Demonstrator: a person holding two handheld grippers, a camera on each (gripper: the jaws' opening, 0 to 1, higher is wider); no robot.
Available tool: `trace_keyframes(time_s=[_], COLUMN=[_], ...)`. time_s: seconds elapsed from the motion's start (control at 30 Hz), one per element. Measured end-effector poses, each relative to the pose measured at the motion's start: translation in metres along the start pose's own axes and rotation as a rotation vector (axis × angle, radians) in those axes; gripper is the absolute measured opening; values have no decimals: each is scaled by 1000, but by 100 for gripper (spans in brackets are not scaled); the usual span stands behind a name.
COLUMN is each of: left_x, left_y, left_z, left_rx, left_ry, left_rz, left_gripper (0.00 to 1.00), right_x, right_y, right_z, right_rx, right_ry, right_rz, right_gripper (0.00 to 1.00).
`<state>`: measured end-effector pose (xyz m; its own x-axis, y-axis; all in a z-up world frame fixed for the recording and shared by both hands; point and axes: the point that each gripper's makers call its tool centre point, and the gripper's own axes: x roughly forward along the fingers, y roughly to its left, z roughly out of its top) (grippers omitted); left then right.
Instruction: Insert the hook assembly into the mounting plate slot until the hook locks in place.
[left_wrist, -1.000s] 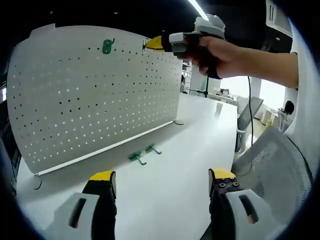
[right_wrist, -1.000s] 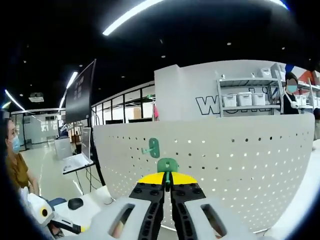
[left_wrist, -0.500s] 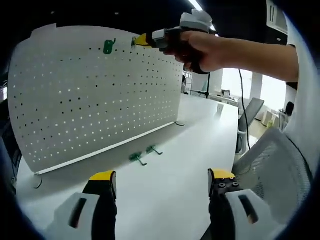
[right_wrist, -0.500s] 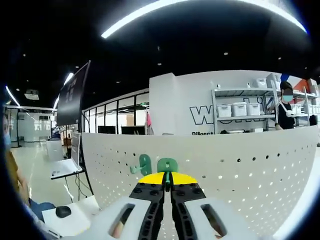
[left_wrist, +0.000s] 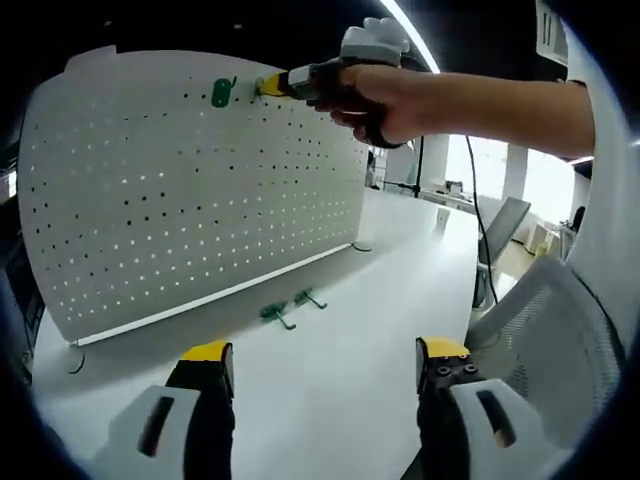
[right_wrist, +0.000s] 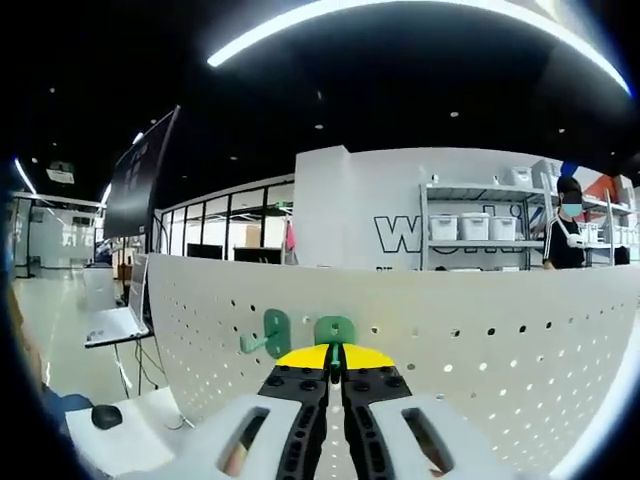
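The right gripper (right_wrist: 335, 362), clamped on a green hook (right_wrist: 335, 331), has moved closer beside the mounted hook (right_wrist: 270, 331) on the pegboard (left_wrist: 190, 190); left gripper (left_wrist: 325, 362) gapes empty. Wall lettering is cut off, unreadable.

surface: white table (left_wrist: 400, 300) across lower frame | standing on it: white pegboard (left_wrist: 150, 200) on small feet, left half | lying loose: two green hooks (left_wrist: 290, 308), centre, just before the board

Matt white perforated mounting plate (left_wrist: 190, 190); smooth green plastic-looking hook (right_wrist: 334, 331); glossy white table (left_wrist: 380, 290).
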<state>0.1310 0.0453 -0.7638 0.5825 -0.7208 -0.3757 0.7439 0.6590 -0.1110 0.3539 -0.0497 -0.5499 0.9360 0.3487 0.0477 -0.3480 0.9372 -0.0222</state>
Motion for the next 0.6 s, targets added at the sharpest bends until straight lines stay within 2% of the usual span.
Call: trace_keyframes(time_s=[0.4,0.5,0.6], left_x=[-1,-1,-1], left_y=[5,6,6], left_z=[-4,-5,-6], left_rx=[-14,-16,-18], left_ry=[9,10,12], left_rz=[12,14,15], left_gripper=[75,75,74], right_x=[9,8,9], right_y=[0,-1,1], right_z=[-3,-3,-3], right_rx=[28,46,22], right_ry=[1,0,3], right_rz=[-13,-31,-71], right_gripper=[1,1,1])
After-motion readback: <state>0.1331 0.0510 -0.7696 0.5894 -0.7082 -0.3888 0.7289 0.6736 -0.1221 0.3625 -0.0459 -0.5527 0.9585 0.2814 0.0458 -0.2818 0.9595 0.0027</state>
